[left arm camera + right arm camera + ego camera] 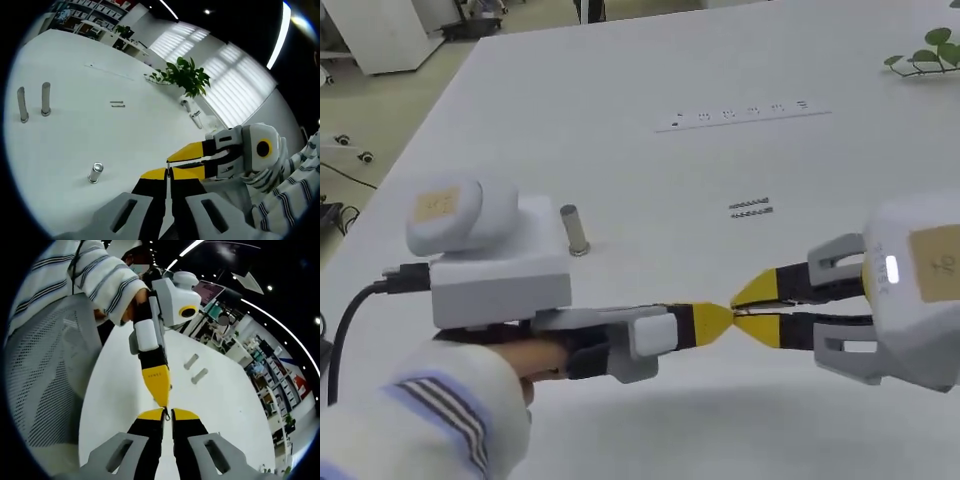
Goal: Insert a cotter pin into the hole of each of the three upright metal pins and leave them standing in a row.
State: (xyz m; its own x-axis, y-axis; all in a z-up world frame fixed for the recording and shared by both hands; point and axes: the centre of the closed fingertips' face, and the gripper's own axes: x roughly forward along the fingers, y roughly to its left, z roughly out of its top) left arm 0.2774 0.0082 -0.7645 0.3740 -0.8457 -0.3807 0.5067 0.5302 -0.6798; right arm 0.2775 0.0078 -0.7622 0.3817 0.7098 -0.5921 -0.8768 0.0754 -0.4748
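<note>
I hold both grippers over the table (720, 60), nose to nose. The left gripper (720, 320) reaches in past my striped sleeve (450, 410) pointing right, the right gripper (742, 310) points left, and their yellow tips touch. The right gripper's jaws are pinched on a thin cotter pin (168, 415), whose small loop just peeps out between the tips in the right gripper view. The left gripper's jaws are drawn together against that same spot, though I cannot tell whether they grip it too. Open white top lies all round the tips, and the table's left edge runs off diagonally, well to the left of the left gripper. One upright metal pin (575, 230) stands near, just beyond the left gripper's body. The loose cotter pins (750, 208) lie farther out, short of the power strip (745, 115). The left gripper view adds a second upright pin (21, 104) and a third upright pin (45, 98) side by side, well apart from the near one, plus a potted plant (187, 75).
</note>
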